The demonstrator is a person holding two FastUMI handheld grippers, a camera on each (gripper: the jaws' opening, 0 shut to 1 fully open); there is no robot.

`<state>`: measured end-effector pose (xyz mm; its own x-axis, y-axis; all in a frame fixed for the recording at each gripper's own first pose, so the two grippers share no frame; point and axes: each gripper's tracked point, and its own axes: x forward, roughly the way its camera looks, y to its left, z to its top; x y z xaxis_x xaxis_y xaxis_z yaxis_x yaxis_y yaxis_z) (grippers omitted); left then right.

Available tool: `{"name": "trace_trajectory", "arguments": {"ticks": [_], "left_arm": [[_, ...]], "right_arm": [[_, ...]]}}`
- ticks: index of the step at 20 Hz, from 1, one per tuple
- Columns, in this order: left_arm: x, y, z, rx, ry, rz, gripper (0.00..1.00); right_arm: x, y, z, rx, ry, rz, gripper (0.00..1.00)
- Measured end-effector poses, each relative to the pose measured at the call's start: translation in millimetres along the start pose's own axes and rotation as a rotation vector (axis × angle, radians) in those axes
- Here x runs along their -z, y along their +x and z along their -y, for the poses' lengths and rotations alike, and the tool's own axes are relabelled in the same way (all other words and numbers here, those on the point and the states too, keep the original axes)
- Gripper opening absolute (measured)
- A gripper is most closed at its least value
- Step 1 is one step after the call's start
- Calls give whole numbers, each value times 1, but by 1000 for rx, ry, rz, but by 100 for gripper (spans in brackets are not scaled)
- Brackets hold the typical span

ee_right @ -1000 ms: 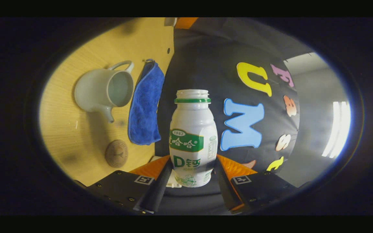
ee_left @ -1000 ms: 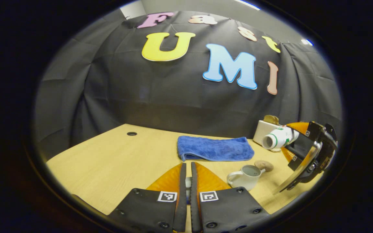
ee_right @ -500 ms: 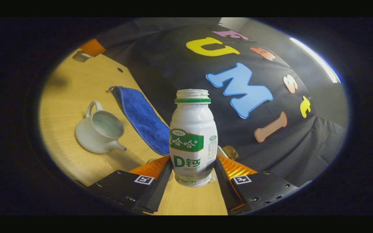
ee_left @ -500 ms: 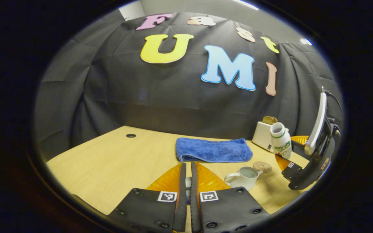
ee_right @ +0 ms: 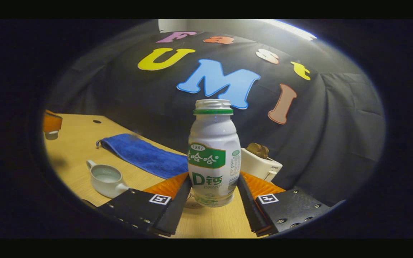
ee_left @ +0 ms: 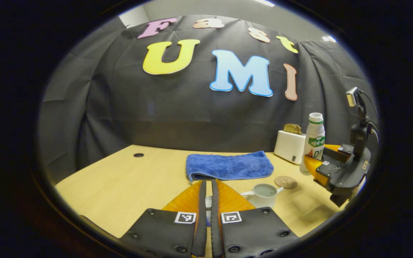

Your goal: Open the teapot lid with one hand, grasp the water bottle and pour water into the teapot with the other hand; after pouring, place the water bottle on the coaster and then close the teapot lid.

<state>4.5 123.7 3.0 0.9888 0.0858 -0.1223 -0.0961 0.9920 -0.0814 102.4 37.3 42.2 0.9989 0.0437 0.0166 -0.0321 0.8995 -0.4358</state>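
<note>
Right gripper [ee_right: 213,200] clamps the white plastic water bottle with the green label [ee_right: 213,154] low on its belly, upright above the wooden desk [ee_right: 77,157]. Uncapped and probably light, smooth plastic could slip, so that low, waisted hold looks sensible. Round brown coaster [ee_left: 285,182] lies just beside the open white ceramic teapot [ee_left: 262,194]. Left gripper [ee_left: 206,211] is pinched closed; on what, I cannot tell.

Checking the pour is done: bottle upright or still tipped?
Upright. The water bottle stands neck-up between the right gripper fingers; in the left gripper view it stands vertical beyond the coaster.
</note>
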Motion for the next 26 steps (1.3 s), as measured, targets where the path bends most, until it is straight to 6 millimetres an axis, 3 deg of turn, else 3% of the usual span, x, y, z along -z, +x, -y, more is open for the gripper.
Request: {"name": "trace_trajectory", "arguments": {"ticks": [2, 3, 8, 12, 17, 18, 20, 21, 26], "left_arm": [[-3, 9, 15, 23, 5, -1, 11], [-2, 15, 23, 31, 11, -7, 15], [-14, 39, 57, 72, 4, 4, 11], [-11, 57, 85, 108, -10, 2, 11], [-2, 75, 105, 124, 4, 4, 15], [-1, 78, 108, 126, 9, 6, 8], [2, 83, 113, 129, 23, 3, 15], [6, 85, 116, 132, 29, 0, 11], [16, 91, 129, 139, 81, -2, 15]], "right_arm": [[0, -1, 5, 1, 49, 12, 73], [-2, -2, 6, 1, 70, 17, 73], [-1, -5, 19, 12, 106, 37, 74], [5, -7, 23, 2, 150, 25, 73], [4, -8, 25, 3, 164, 30, 73], [4, -8, 26, 2, 169, 29, 73], [4, -8, 27, 2, 172, 29, 73], [4, -9, 28, 4, 171, 30, 73], [2, -10, 29, 0, 182, 33, 73]]}}
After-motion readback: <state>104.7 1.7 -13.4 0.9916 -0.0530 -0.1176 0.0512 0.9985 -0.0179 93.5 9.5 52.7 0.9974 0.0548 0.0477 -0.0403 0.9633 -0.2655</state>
